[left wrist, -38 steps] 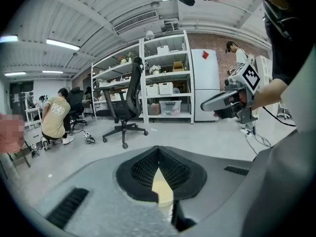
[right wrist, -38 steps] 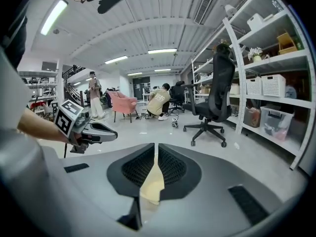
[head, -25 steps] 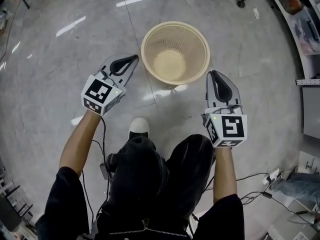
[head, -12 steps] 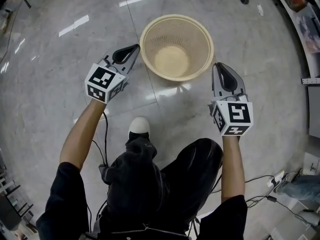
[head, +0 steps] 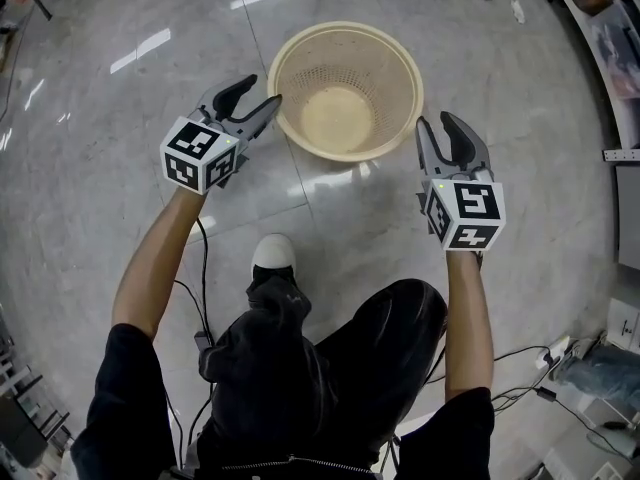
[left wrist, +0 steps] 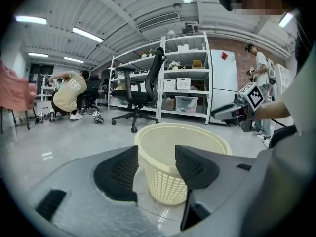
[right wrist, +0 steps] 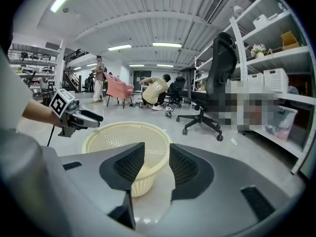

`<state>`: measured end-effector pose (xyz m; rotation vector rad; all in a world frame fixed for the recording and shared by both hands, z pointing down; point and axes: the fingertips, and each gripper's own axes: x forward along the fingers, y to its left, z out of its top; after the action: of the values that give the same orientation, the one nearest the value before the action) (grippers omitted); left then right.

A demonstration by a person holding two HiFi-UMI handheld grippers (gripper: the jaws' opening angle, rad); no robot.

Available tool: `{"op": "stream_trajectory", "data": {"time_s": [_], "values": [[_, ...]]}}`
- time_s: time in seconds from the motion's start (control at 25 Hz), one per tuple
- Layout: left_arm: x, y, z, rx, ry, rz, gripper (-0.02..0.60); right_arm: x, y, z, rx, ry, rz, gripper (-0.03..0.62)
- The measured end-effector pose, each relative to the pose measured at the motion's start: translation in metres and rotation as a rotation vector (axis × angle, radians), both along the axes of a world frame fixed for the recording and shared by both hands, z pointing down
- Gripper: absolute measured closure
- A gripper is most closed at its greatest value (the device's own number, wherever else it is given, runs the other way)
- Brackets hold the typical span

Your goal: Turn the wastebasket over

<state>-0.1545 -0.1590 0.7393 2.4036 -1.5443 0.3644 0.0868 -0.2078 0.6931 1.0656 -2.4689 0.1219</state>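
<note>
The cream mesh wastebasket stands upright on the grey floor, its mouth up and nothing in it. My left gripper sits just left of its rim and my right gripper just off its near right side. Both have just been opening their jaws, and both are open with nothing held. In the left gripper view the wastebasket shows beyond the spread jaws of the left gripper, apart from the pads. In the right gripper view the wastebasket lies ahead and left of the right gripper.
My white shoe is on the floor just behind the basket. Cables trail at the lower right. A black office chair and white shelves stand further off. People and a pink chair are in the background.
Both grippers were shut and now stand open. Both have come lower and closer to the basket's rim, one at each side.
</note>
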Motion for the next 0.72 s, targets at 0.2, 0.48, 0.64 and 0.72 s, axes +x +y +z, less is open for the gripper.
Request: {"op": "stream_trajectory", "data": {"time_s": [0.2, 0.48, 0.64, 0.72], "values": [[-0.008, -0.007, 0.011, -0.048, 0.08, -0.022, 0.324, 0.001, -0.012, 0.025, -0.066, -0.008, 0.03, 0.409], [-0.005, -0.011, 0.02, -0.1, 0.14, 0.004, 0.318, 0.0, -0.029, 0.055, -0.234, -0.068, 0.109, 0.407], [0.001, -0.01, 0.023, -0.118, 0.16, 0.024, 0.317, 0.0, -0.03, 0.065, -0.284, -0.087, 0.132, 0.407], [0.005, -0.01, 0.023, -0.124, 0.167, 0.034, 0.318, -0.001, -0.03, 0.066, -0.297, -0.094, 0.129, 0.407]]}}
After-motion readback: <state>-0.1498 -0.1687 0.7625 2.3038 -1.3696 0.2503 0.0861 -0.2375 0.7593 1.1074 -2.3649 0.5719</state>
